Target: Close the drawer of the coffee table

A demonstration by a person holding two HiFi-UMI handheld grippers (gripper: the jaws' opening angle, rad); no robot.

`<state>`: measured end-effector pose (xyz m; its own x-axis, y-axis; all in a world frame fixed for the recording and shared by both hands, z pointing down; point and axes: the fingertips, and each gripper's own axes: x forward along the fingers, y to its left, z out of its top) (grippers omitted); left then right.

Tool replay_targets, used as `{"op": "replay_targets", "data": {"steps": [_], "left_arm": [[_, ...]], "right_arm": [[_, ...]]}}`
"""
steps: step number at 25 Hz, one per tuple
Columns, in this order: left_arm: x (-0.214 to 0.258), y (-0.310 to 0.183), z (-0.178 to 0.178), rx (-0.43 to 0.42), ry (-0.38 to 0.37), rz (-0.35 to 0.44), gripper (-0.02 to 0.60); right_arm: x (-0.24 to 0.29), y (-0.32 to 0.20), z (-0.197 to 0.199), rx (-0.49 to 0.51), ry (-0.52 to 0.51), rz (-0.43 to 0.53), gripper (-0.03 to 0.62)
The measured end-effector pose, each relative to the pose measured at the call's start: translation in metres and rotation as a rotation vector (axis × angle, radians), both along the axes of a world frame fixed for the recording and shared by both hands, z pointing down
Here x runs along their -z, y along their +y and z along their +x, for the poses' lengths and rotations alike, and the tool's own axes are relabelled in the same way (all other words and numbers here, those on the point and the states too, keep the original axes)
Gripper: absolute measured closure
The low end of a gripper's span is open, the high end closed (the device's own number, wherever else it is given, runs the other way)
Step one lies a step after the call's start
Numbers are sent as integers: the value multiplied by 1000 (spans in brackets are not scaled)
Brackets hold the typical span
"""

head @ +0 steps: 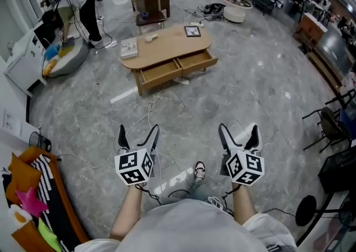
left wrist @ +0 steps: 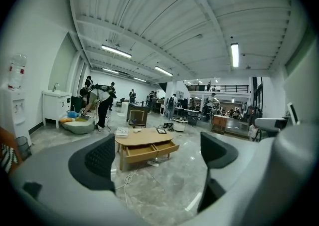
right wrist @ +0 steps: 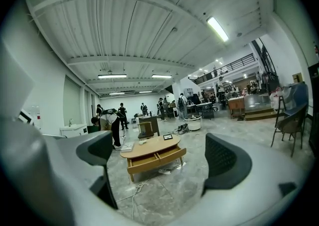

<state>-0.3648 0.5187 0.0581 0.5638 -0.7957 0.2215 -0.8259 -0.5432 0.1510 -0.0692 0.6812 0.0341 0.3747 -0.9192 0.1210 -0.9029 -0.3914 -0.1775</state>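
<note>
Status: approach stage. No contact with the target yet.

The coffee table (head: 167, 49) stands well ahead of me on the floor (head: 233, 95). Its front faces me, and two drawers stand pulled out side by side: the left drawer (head: 159, 74) and the right drawer (head: 197, 62), sides as the head view shows them. Both look empty, though their far ends are hidden under the worktop. A book (head: 129, 48) and a picture frame (head: 192, 31) lie on top.

I hold the left gripper (head: 138, 133) and the right gripper (head: 239, 131) level in front of me, well apart from the table. Left fingers (left wrist: 97, 160) are spread with nothing between them, only floor and the distant table beyond. Right fingers (right wrist: 227, 162) are likewise spread and hold nothing.

Assessment: closing has not begun. The next move calls for walking up to the table, then setting a gripper square against a drawer front and pushing straight in. Pushing near the middle of the front should keep the drawer from skewing.

Hazard: a loose cable (head: 149, 109) lies across the floor on my line of approach and could trip me.
</note>
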Motion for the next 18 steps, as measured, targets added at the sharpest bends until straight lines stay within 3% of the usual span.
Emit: {"op": "replay_targets", "data": {"steps": [18], "left_arm": [[0,-138,153,142,-8,-35,49]], "right_arm": [[8,-173,194,115,7,-25,8]]}}
